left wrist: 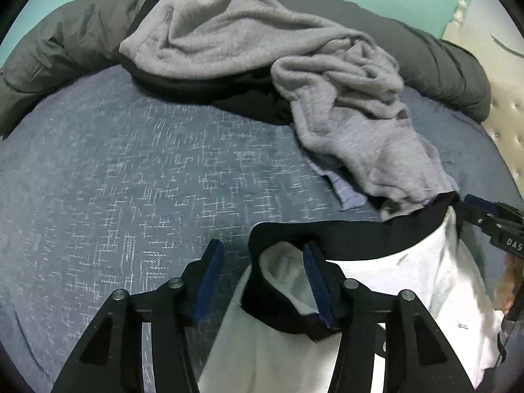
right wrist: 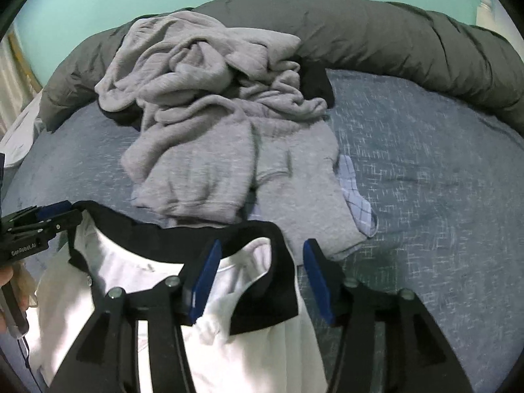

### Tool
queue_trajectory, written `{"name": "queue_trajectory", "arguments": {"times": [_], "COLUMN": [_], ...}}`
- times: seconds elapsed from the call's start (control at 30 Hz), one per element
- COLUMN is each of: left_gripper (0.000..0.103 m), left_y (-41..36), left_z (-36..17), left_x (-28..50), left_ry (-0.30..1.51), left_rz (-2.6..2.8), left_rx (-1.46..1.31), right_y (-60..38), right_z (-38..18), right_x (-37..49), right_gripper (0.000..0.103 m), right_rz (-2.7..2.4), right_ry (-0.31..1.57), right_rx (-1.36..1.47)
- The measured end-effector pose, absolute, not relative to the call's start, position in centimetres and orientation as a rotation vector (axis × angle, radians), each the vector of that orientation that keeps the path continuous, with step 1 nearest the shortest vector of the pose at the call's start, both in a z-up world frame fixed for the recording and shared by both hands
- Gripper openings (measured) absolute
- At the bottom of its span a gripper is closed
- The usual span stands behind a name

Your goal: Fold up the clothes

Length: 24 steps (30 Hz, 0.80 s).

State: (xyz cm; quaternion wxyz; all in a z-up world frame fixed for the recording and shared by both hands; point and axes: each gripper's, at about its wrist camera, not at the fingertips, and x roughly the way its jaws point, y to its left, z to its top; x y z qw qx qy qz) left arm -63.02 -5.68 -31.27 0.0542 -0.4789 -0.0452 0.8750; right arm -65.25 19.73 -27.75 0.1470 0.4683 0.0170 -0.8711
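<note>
Left tool (left wrist: 262, 281) open, jaws apart over one end of the black collar, pads off the cloth. Right tool (right wrist: 260, 281) open as well, straddling the other collar end, gripping nothing. White shirt with black collar (right wrist: 262, 344) lying on the bed (left wrist: 114, 180) right under both tools, collar edge spread toward the pile — looks laid out, no fold visible yet. Just beyond, touching the collar, a crumpled grey sweatshirt (right wrist: 209, 150) over a pale checked garment (right wrist: 355, 196) and something black (left wrist: 255, 101) — all unfolded. Dark duvet (right wrist: 393, 36) bunched along the far edge. Judging by this: early on, first garment placed, folds and the whole pile left.
</note>
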Motion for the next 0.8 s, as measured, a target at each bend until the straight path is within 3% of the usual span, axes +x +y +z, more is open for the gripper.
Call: {"name": "queue_trajectory", "arguments": {"times": [0.4,0.8], "left_gripper": [0.055,0.055], "left_y": [-10.4,-19.3], "left_z": [-27.9,-30.5], "left_x": [-52.4,-37.9], "left_ry": [-0.173,-0.336], "left_rz": [2.634,2.703], "left_rx": [-1.448,-1.594], "right_y": [25.9,32.1], "right_z": [-25.2,-27.2], "right_x": [-52.7,-35.3], "right_gripper": [0.054,0.059], "right_rz": [-2.531,-2.583], "right_ry": [-0.207,-0.515], "right_rx": [1.229,1.248]}}
